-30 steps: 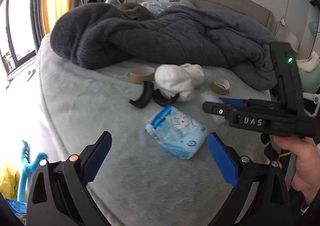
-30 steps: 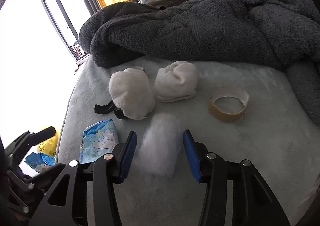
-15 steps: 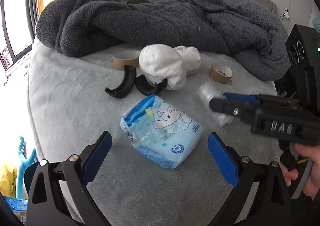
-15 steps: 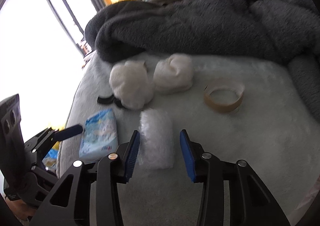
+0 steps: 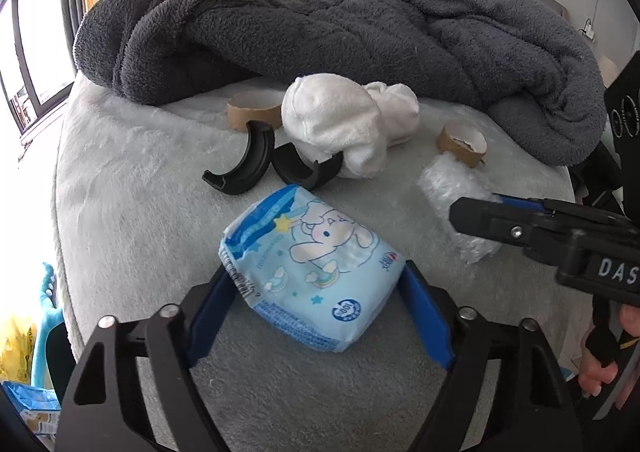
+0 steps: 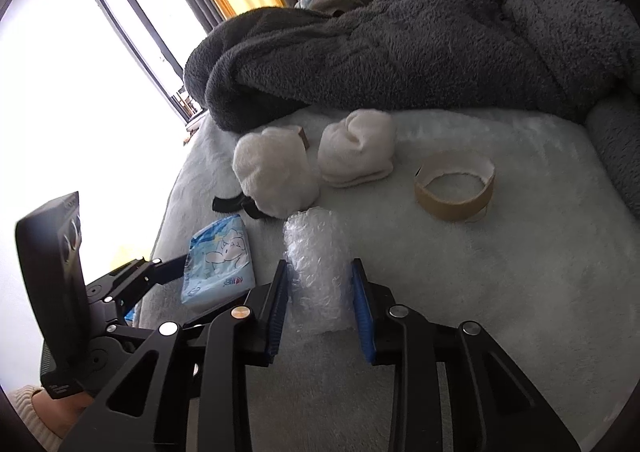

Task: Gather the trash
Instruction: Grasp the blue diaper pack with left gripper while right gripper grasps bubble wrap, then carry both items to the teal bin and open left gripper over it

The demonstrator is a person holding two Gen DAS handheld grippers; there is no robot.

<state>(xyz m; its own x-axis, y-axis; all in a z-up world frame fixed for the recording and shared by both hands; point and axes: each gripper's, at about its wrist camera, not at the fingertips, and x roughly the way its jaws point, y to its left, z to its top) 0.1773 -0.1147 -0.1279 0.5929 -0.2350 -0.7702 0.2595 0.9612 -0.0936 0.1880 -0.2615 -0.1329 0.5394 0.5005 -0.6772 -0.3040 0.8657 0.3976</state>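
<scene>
Gripping from both sides, the left gripper (image 5: 316, 300) has its blue pads (image 5: 426, 316) pressed against the ends of a light blue tissue pack (image 5: 310, 272) printed with a cartoon rabbit; the pack lies on the pale grey bedspread (image 5: 132, 180) near the bed's front edge. Just behind the pack sit two black curved plastic pieces (image 5: 246, 168), one beside the other, and behind those a wide cardboard tape core (image 5: 254, 112) partly hidden by two white fluffy slippers (image 5: 340, 124). To the right of the slippers stands a smaller tape core (image 5: 460, 142) with a torn paper rim. A dark grey fleece blanket (image 5: 360, 32) is heaped across the back of the bed.

Further right, the right gripper (image 6: 320, 304) is closed onto a roll of bubble wrap (image 6: 316, 264), its two blue pads touching the roll's sides near the nearer end. The roll lies on the bedspread, just in front of the slippers (image 6: 276, 176) and to the right of the tissue pack (image 6: 220, 256). In the right wrist view the smaller tape core (image 6: 454, 188) lies well to the right of the roll, apart from it. A hand (image 5: 600, 364) holding the right gripper's handle shows at the right edge of the left wrist view.
</scene>
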